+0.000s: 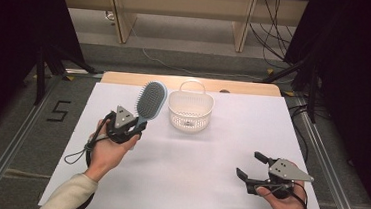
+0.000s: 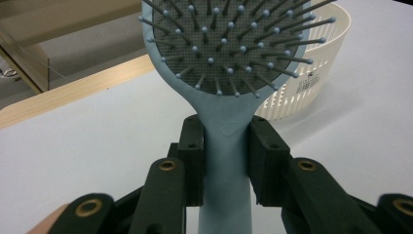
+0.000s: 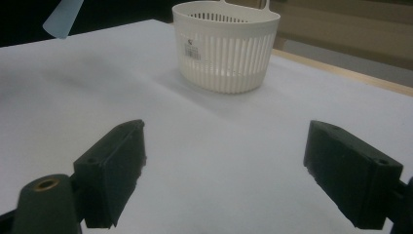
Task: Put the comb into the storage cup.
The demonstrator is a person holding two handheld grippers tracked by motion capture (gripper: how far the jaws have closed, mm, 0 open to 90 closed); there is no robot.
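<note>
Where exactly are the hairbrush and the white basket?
hairbrush [image 2: 229,53], left gripper view, on its grey bristle pad.
white basket [image 1: 189,116], high view, on its slatted front wall.

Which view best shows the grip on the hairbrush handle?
The left gripper view: both pads clamp the hairbrush handle just below its head. The high view shows the left gripper holding it; the right gripper view catches a blue tip.

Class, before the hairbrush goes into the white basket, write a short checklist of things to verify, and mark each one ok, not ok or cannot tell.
1. Left claw clamped on the hairbrush handle: ok.
2. Hairbrush lifted off the table: cannot tell.
3. Basket upright, mouth open: ok.
4. Basket interior free of other things: ok, as far as the high view shows.
5. Right claw open, empty, apart from the basket: ok.
</note>
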